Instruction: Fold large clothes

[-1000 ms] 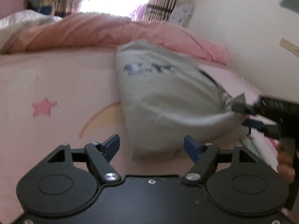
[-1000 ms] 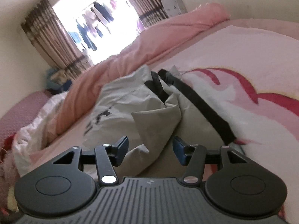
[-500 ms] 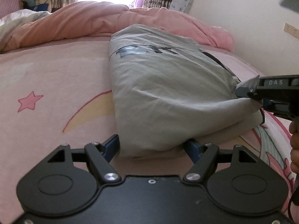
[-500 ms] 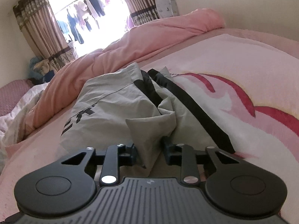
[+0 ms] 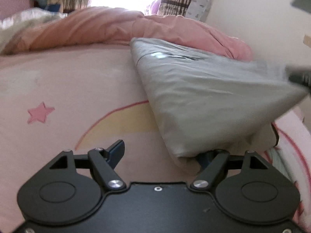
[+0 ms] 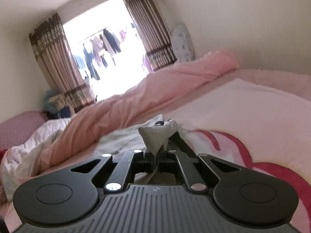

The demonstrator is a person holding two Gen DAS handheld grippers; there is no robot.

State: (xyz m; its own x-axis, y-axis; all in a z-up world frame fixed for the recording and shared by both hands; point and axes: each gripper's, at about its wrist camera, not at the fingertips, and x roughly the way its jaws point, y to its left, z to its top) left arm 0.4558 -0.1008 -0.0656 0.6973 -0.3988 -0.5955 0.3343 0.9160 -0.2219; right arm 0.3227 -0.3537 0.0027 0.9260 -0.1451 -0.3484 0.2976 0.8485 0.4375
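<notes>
A large grey garment (image 5: 204, 101) with dark lettering lies folded on the pink bed sheet (image 5: 68, 89). My left gripper (image 5: 161, 153) is open, low over the sheet; the garment's near corner lies against its right finger. My right gripper (image 6: 154, 158) is shut on a corner of the grey garment (image 6: 155, 137) and holds it lifted, stretching the cloth up to the right. The right gripper also shows blurred at the right edge of the left wrist view (image 5: 299, 75).
A rolled pink duvet (image 5: 116, 27) lies along the far side of the bed, with white bedding (image 6: 29, 147) to its left. A curtained window (image 6: 108, 58) is behind. The wall (image 5: 262, 19) runs close on the right.
My right gripper has shut on the garment's corner and lifted it, pulling the cloth taut. The left gripper has shifted left, so the garment's edge is now at its right finger.
</notes>
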